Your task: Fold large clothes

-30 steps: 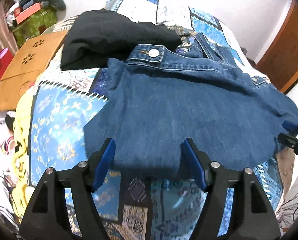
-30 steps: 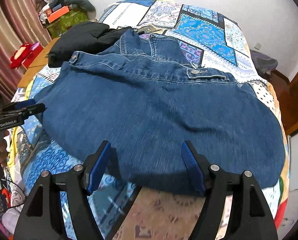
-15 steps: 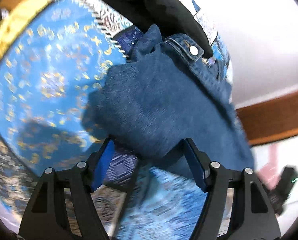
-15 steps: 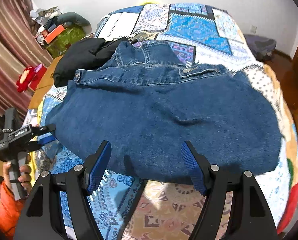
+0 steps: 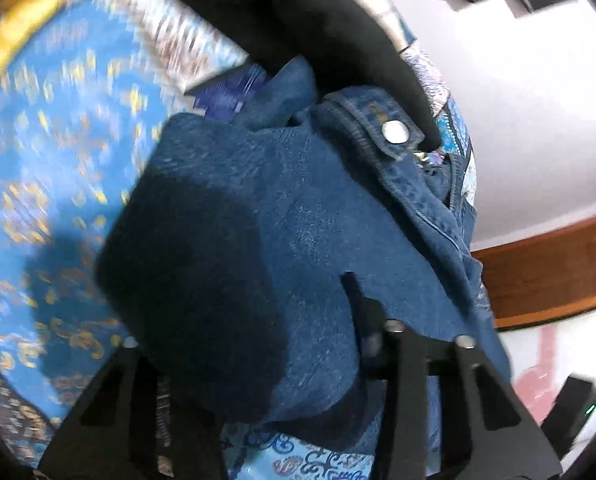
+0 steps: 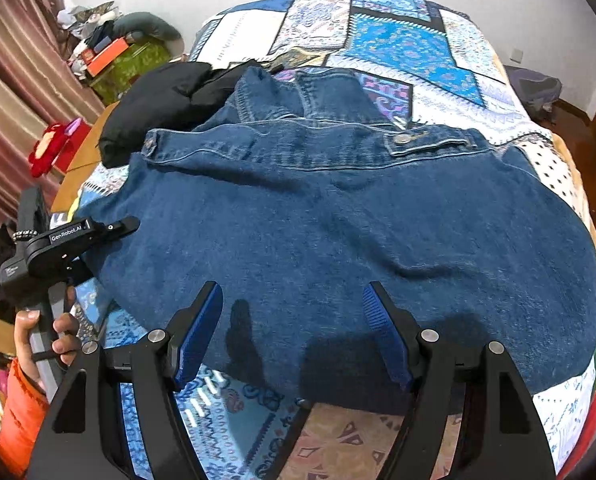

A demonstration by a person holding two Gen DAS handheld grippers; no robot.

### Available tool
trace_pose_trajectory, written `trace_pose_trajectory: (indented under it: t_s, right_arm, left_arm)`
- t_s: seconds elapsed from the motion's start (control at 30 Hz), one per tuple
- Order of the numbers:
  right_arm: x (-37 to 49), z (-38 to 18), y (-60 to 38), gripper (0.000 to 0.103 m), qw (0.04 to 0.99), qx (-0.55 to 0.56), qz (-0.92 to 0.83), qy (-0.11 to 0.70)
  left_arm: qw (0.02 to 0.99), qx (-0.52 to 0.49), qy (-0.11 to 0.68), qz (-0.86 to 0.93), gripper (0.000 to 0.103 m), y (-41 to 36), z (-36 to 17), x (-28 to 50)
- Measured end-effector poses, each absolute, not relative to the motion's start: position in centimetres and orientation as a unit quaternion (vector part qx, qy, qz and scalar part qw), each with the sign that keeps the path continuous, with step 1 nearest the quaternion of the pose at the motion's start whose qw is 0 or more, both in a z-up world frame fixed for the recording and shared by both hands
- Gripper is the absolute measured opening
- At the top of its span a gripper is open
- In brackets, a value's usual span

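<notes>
Blue-padded fingers [image 6: 196, 332] of the right gripper [image 6: 294, 336] stand wide apart and hold nothing; they hover just above the near hem of the denim garment [image 6: 338, 240], which lies between and just beyond them. The left gripper [image 5: 254, 356] is pushed in at the garment's left edge: denim covers the gap between its fingers in its own view, and from the right wrist view its fingers [image 6: 114, 228] look nearly closed at that edge, but I cannot tell whether they have hold of the cloth.

The garment lies spread nearly flat on the bed [image 6: 398, 36], over a patchwork quilt, with its waistband and metal button [image 6: 400, 139] on the far side and its broad rounded hem toward the grippers. A black garment [image 6: 158, 96] touches its far left corner.

Denim of this weight should be heavy and fairly stiff for cloth, soft enough to fold yet likely to sag and drag on the quilt if lifted at one point. It is not slippery, so ribbed pads ought to bite well. Probably the best hold is on the hem or the side edge, one gripper at each corner, where a single thick layer can be pinched without gathering the quilt beneath.
</notes>
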State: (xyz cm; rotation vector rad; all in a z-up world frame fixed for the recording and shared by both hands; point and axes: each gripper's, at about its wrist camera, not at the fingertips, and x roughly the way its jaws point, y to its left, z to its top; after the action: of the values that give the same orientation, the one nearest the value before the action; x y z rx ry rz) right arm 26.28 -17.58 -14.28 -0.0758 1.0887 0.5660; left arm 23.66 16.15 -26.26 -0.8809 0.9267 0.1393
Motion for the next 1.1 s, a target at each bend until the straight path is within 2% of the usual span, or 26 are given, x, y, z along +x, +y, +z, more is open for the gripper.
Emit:
trace_pose_trajectory:
  t_s: [0.1, 0.23, 0.4, 0.53, 0.8, 0.9, 1.1]
  right_arm:
    - [26.1, -13.8, -17.3, 0.069, 0.816, -0.039, 0.272, 0.509]
    - [25.2, -12.3, -16.0, 0.069, 0.821, -0.050, 0.283, 0.494]
    - [24.1, -11.8, -12.8, 0.069, 0.810, -0.062, 0.318, 0.490]
    - [22.1, -13.7, -8.3, 0.070, 0.779, -0.094, 0.363, 0.503]
    - [21.5, -17.0, -3.7, 0.070, 0.717, -0.062, 0.419, 0.554]
    - [22.5, -16.3, -6.0, 0.070, 0.712, -0.036, 0.428, 0.556]
    - [24.5, -13.0, -15.3, 0.070, 0.794, -0.004, 0.347, 0.500]
  left_arm:
    - [0.835, -0.367, 0.406, 0.058, 0.029, 14.9, -23.2, 22.7]
    - [0.873, -0.321, 0.364, 0.042, 0.025, 13.1, -17.8, 20.4]
    - [0.911, -0.281, 0.300, 0.034, 0.023, 11.9, -11.5, 16.9]
    - [0.931, -0.251, 0.261, 0.048, 0.023, 12.2, -8.2, 13.8]
    - [0.939, -0.203, 0.265, 0.087, 0.022, 11.4, -7.0, 13.5]
    - [0.941, -0.183, 0.270, 0.086, 0.022, 10.5, -7.1, 14.0]
    - [0.952, -0.133, 0.275, 0.037, 0.022, 5.1, -6.6, 17.0]
